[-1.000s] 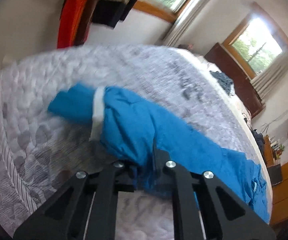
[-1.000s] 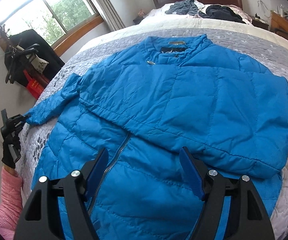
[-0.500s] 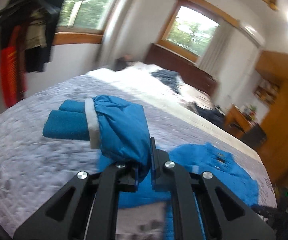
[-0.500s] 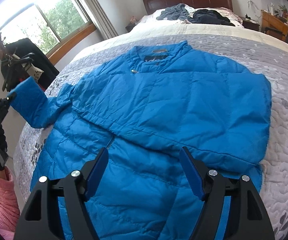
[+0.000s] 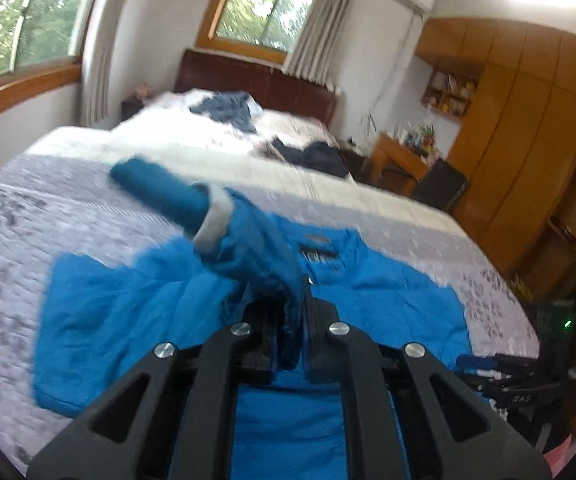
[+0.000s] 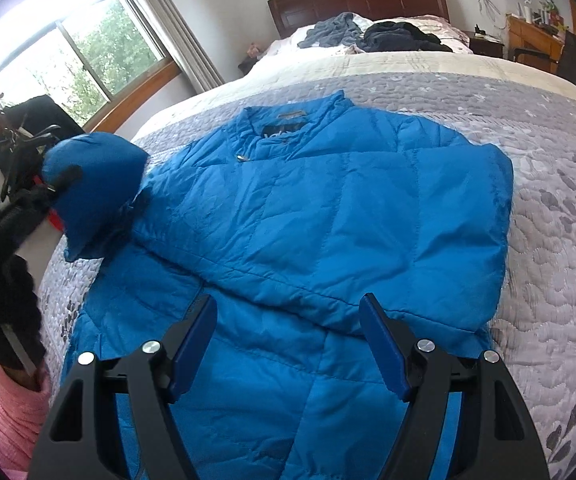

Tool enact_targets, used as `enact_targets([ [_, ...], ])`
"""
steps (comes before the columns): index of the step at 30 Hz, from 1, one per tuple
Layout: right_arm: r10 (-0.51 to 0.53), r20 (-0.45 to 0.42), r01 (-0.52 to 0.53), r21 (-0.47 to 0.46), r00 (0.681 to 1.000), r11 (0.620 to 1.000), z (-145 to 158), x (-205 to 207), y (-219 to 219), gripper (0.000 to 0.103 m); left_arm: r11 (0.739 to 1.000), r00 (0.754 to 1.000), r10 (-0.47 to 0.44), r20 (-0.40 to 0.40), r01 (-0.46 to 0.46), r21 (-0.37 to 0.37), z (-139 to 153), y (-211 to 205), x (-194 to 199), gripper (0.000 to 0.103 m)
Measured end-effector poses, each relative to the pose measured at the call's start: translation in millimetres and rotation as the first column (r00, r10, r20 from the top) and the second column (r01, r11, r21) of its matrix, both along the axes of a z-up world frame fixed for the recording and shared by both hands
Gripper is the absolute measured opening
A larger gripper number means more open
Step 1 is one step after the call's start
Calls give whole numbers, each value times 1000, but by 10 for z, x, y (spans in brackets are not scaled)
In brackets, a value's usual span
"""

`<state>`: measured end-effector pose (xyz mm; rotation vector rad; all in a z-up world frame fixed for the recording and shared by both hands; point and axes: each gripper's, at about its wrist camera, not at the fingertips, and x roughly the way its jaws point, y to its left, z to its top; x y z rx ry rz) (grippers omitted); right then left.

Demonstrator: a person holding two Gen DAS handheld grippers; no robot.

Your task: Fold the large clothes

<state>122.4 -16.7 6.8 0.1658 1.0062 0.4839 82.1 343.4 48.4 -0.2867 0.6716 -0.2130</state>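
We have the blue padded jacket (image 6: 327, 208) spread across the grey quilted bed (image 6: 559, 208), collar toward the headboard, its far-side sleeve already folded over the chest. The step in hand is the second sleeve: our left gripper (image 5: 293, 316) is clamped on the sleeve (image 5: 248, 240) and holds it lifted above the jacket's body, the knit cuff (image 5: 160, 190) pointing toward the head of the bed. Next, we judge, the sleeve must be carried across the chest and laid flat before letting go. Our right gripper (image 6: 288, 344) hovers over the jacket near the foot edge, jaws wide apart and holding nothing. At the bed's window-side edge, a pink sleeve (image 6: 12, 408) shows behind the left tool.
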Motion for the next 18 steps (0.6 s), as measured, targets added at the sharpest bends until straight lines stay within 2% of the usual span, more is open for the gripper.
enact_targets([
  [7, -6, -26, 6, -4, 1000, 1000, -86, 51, -11, 74, 998, 983, -60, -172, 60, -6, -734, -115, 280, 8],
  [10, -8, -36, 7, -6, 999, 1000, -128, 63, -1, 74, 995, 972, -99, -213, 97, -19, -864, -111, 269, 11],
  [12, -7, -37, 6, -11, 999, 1000, -141, 61, 16, 74, 989, 964, -147, -223, 142, -41, -876, -94, 185, 17],
  [14, -7, -34, 7, -16, 999, 1000, -126, 52, 37, 74, 980, 955, -200, -217, 191, -63, -819, -49, 38, 39],
  [15, -5, -34, 4, -13, 999, 1000, -119, 50, 46, 74, 973, 951, -230, -208, 219, -76, -784, -18, -51, 46],
  [16, 2, -37, -2, -3, 999, 1000, -100, 49, 62, 74, 965, 947, -259, -188, 247, -86, -739, 45, -170, 50],
  [18, 18, -45, -17, 19, 999, 1000, -60, 52, 113, 74, 963, 952, -268, -147, 260, -75, -661, 175, -357, 51],
])
